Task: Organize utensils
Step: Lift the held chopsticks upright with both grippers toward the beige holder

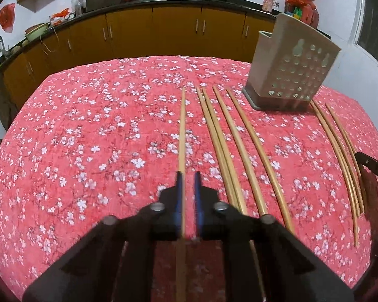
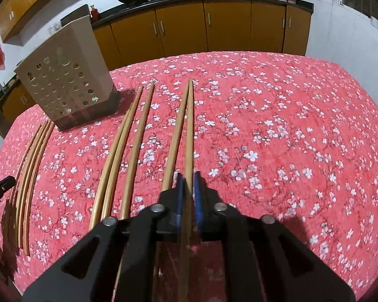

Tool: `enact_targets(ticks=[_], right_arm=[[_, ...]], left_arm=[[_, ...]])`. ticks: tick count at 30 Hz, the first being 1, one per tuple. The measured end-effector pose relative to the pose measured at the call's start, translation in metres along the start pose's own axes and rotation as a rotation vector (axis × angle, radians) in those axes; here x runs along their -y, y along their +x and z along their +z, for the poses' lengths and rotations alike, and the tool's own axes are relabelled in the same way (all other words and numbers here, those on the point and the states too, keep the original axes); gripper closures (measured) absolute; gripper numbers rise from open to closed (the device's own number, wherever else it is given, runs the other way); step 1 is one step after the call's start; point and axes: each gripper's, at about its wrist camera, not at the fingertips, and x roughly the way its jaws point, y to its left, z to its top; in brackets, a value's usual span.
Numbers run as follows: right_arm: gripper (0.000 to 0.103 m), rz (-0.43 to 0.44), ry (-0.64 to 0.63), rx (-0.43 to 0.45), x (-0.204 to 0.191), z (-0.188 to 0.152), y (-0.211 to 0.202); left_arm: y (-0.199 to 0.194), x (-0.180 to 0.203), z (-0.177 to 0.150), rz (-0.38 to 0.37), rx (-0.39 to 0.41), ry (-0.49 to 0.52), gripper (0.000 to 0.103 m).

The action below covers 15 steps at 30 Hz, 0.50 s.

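Bamboo chopsticks lie in a row on the red floral tablecloth [image 1: 88, 125]. My left gripper [image 1: 188, 176] is shut on the leftmost chopstick [image 1: 182, 130], which runs straight between the blue pads and points away from me. Several loose chopsticks [image 1: 224, 146] lie to its right. My right gripper [image 2: 188, 176] is shut on another chopstick [image 2: 189, 125], with a second one [image 2: 176, 130] lying close on its left. A beige perforated utensil holder [image 1: 289, 63] [image 2: 63, 80] stands upright at the far end of the row.
More chopsticks [image 2: 128, 138] lie between the grippers, and a curved group [image 1: 340, 156] sits by the table's right side. The other gripper's black tip [image 2: 1, 186] shows at the left edge. Orange kitchen cabinets [image 1: 151, 32] stand beyond the table.
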Motion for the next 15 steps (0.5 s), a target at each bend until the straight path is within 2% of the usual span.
enact_targets(ticks=[1, 7, 11, 12, 13, 14, 15], right_arm=[[0.095, -0.003, -0.001, 0.002, 0.0, 0.004, 0.002], [0.096, -0.005, 0.016, 0.03, 0.001, 0.018, 0.008], [0.095, 0.027, 0.012, 0.028, -0.002, 0.013, -0.004], [0.094, 0.029, 0.01, 0.022, -0.002, 0.011, -0.005], [0.093, 0.03, 0.01, 0.018, -0.003, 0.009, -0.006], [0.088, 0.03, 0.013, 0.013, -0.003, 0.007, -0.007], [0.083, 0.03, 0.018, 0.01, -0.003, 0.005, -0.008]], left_arm=[[0.003, 0.0, 0.004, 0.006, 0.002, -0.002, 0.101], [0.021, -0.005, 0.025, 0.01, 0.017, -0.037, 0.101], [0.005, -0.009, 0.021, -0.019, 0.03, -0.038, 0.098], [0.0, -0.009, 0.017, -0.021, 0.032, -0.027, 0.096], [-0.004, -0.01, 0.014, -0.021, 0.03, -0.022, 0.087], [-0.008, -0.011, 0.01, -0.021, 0.031, -0.019, 0.078], [-0.011, -0.012, 0.006, -0.023, 0.031, -0.019, 0.075]])
